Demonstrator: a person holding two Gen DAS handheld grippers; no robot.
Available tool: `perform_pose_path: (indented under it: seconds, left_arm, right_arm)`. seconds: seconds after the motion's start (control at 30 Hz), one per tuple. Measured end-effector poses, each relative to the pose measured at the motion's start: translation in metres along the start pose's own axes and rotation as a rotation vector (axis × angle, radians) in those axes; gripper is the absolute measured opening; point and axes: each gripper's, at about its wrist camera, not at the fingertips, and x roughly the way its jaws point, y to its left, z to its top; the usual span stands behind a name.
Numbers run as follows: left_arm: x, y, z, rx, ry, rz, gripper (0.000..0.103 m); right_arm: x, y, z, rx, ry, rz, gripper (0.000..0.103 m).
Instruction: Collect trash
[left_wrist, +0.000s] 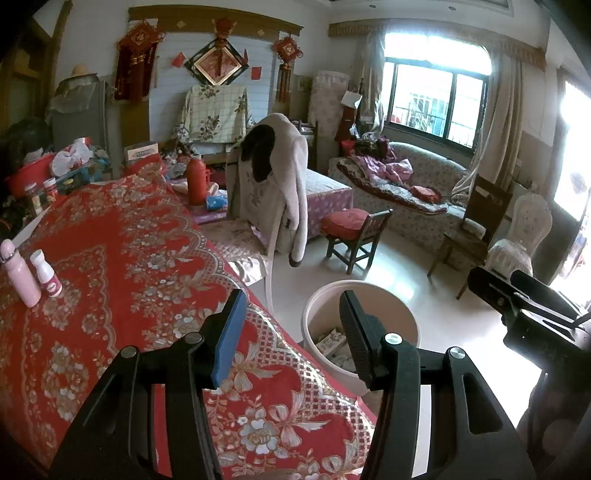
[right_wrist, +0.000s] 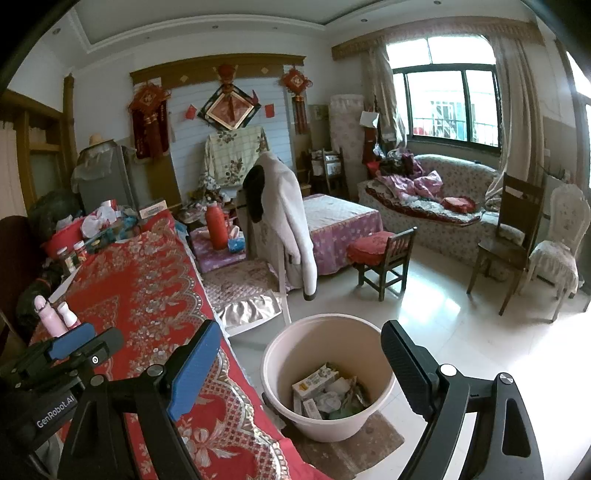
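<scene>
A pale pink bucket (right_wrist: 280, 373) stands on the floor by the table's corner and holds cartons and crumpled wrappers (right_wrist: 325, 395). It also shows in the left wrist view (left_wrist: 391, 295). My right gripper (right_wrist: 295, 365) is open and empty, above the bucket's near side. My left gripper (left_wrist: 293, 332) is open and empty, over the table's edge next to the bucket. A pink bottle (left_wrist: 20, 273) and a small white bottle (left_wrist: 46, 273) stand on the red floral tablecloth (left_wrist: 122, 266) at the left.
A chair draped with a white coat (right_wrist: 284, 218) stands beyond the bucket. A small wooden chair with a red cushion (right_wrist: 380, 254) is on the tiled floor. A red thermos (right_wrist: 217, 226), a cluttered table end (right_wrist: 99, 225) and a sofa (right_wrist: 443, 206) lie farther back.
</scene>
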Motion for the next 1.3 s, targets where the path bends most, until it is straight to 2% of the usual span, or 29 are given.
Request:
perform_pose_path:
  seconds: [1.3]
  left_arm:
    - [0.0072, 0.0004, 0.0007, -0.008, 0.017, -0.005, 0.051]
  right_arm:
    - [0.0073, -0.0012, -0.0018, -0.002, 0.028, 0.000, 0.087]
